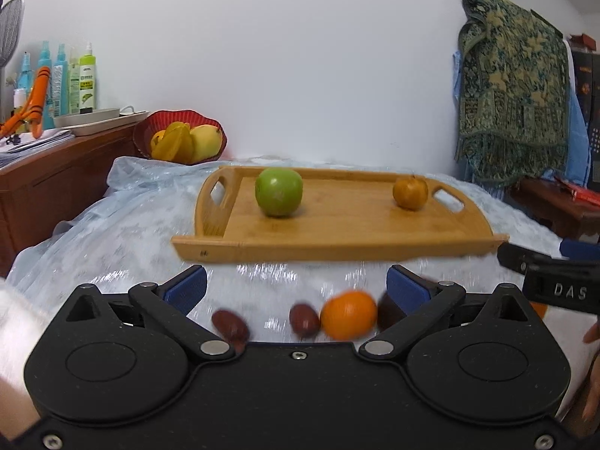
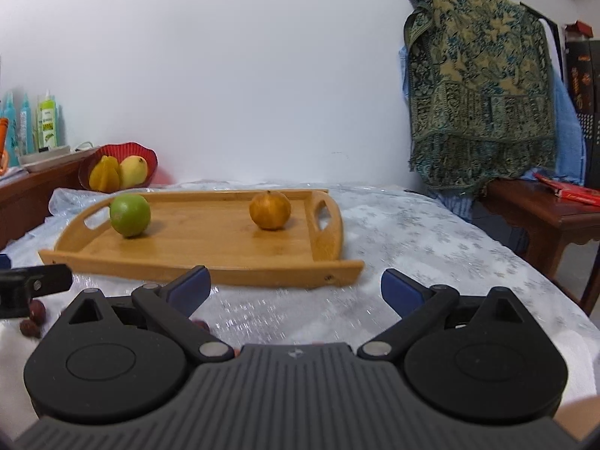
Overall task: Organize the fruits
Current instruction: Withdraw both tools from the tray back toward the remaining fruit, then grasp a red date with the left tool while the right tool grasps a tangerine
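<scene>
A wooden tray (image 1: 337, 232) (image 2: 210, 251) lies on the table and holds a green apple (image 1: 278, 192) (image 2: 130, 214) at its left and a small orange fruit (image 1: 410, 192) (image 2: 270, 210) at its right. My left gripper (image 1: 296, 287) is open and empty, low over the table before the tray. An orange (image 1: 348, 315) and dark red dates (image 1: 304, 320) lie between its fingers, blurred. My right gripper (image 2: 296, 287) is open and empty, in front of the tray's right end. More dates (image 2: 33, 317) lie to its left.
A red basket (image 1: 180, 138) (image 2: 118, 168) with yellow fruit stands behind the tray at the left. A wooden sideboard (image 1: 56, 172) with bottles is at the far left. A patterned cloth (image 2: 480, 82) hangs at the right over a low wooden table (image 2: 543, 217). A shiny plastic cloth covers the table.
</scene>
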A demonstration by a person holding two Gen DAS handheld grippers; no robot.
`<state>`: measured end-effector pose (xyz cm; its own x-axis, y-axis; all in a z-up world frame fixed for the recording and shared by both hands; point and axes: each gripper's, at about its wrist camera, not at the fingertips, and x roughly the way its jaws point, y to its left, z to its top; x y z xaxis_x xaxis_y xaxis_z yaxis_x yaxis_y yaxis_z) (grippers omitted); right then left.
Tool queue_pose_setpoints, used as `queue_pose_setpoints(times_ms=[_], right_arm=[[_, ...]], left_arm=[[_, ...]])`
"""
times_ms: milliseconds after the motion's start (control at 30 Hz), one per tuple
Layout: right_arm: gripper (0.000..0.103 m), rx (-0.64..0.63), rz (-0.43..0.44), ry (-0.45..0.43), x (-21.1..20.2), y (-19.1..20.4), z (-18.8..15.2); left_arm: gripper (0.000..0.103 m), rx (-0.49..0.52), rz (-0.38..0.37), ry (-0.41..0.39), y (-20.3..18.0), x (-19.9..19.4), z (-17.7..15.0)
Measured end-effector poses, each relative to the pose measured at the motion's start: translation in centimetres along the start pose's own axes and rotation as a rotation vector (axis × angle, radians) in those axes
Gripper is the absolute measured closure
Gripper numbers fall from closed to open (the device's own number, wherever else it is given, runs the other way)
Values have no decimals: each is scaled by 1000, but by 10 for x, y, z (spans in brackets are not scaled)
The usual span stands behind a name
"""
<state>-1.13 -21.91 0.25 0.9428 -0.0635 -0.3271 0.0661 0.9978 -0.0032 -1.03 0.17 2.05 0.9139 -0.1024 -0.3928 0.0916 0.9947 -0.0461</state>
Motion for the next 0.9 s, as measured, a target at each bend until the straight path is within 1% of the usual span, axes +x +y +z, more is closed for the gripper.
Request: queue_pose_setpoints(times_ms=[67, 133, 167, 200, 233, 267, 333, 400, 500, 600, 667, 767, 900], right_arm=[[3, -4, -11, 16, -3, -3, -6], [7, 16, -11, 32, -6, -8, -9], [9, 35, -7, 40, -7, -12, -10], [10, 52, -4, 49, -7, -15, -11], [12, 65, 1, 57, -8, -17, -13], [14, 75, 3, 65, -9, -19, -15], [17, 80, 7, 78, -10, -20, -20], [20, 70, 16, 84, -11, -19, -23], [24, 43, 29, 84, -14, -15, -26], [29, 28, 34, 84, -15, -12, -28], [36, 23, 29, 90, -13, -11, -28], [42, 33, 23, 105, -9, -11, -29], [46, 62, 21, 127, -4, -13, -30]], left_arm=[[2, 10, 18, 6, 0, -6, -7], [9, -5, 25, 22, 3, -10, -10], [11, -22, 30, 25, 6, -10, -11], [16, -35, 32, 27, 10, -10, -11], [23, -43, 32, 31, 13, -10, -11], [27, -46, 35, 38, 15, -9, -11], [36, -42, 47, 58, 16, -7, -13], [44, -33, 63, 77, 16, -4, -15], [50, -31, 84, 99, 18, -1, -20], [61, -39, 101, 118, 20, 2, -23], [63, -44, 107, 131, 21, 5, -24], [64, -47, 121, 140, 22, 9, -26], [66, -57, 124, 150, 23, 13, -27]])
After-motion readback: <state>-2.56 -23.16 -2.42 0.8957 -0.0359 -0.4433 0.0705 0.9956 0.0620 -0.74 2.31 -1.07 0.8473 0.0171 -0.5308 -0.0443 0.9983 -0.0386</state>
